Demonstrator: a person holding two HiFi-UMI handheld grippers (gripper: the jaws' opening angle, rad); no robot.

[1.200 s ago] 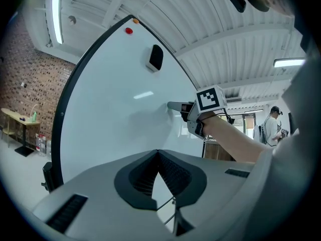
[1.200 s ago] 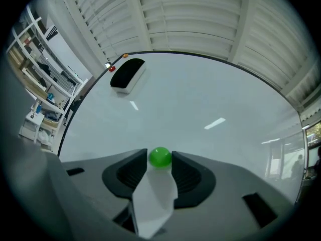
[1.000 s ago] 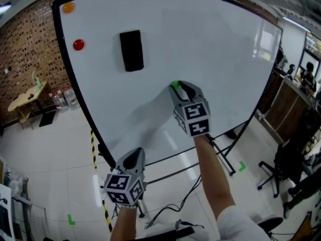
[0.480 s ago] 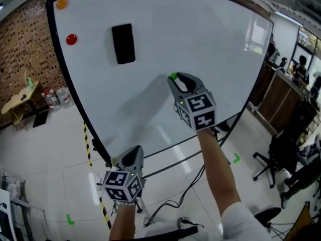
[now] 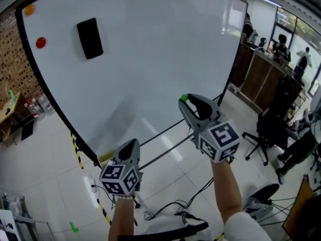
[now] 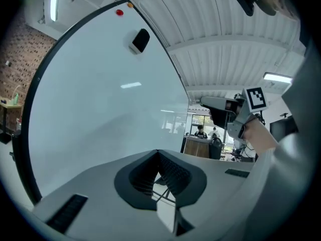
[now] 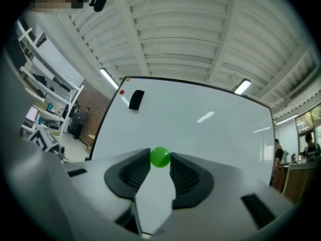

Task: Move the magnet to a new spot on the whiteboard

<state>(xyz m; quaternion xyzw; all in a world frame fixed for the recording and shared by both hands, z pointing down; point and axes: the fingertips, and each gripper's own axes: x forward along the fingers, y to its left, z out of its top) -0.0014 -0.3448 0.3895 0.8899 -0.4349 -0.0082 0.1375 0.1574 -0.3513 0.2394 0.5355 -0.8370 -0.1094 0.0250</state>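
Note:
The small green magnet (image 5: pixel 184 98) is pinched between the pads of my right gripper (image 5: pixel 186 100), which is shut on it. It hangs in the air just off the lower right part of the whiteboard (image 5: pixel 150 49). In the right gripper view the magnet (image 7: pixel 160 156) sits at the jaw tips, with the whiteboard (image 7: pixel 200 134) a short way ahead. My left gripper (image 5: pixel 131 143) is lower and to the left, below the board's bottom edge. Its jaws (image 6: pixel 158 154) are shut on nothing.
A black eraser (image 5: pixel 90 38), a red magnet (image 5: pixel 40 42) and an orange magnet (image 5: pixel 29 9) stick to the board's top left. The board's stand bars (image 5: pixel 165 152), cables and yellow-black floor tape (image 5: pixel 76 147) lie below. Office chairs (image 5: pixel 271 129) and a counter with people stand at right.
My right gripper has pulled the green magnet off the board and carried it right and down in the view. The left gripper has shifted a little. The head view has swung right.

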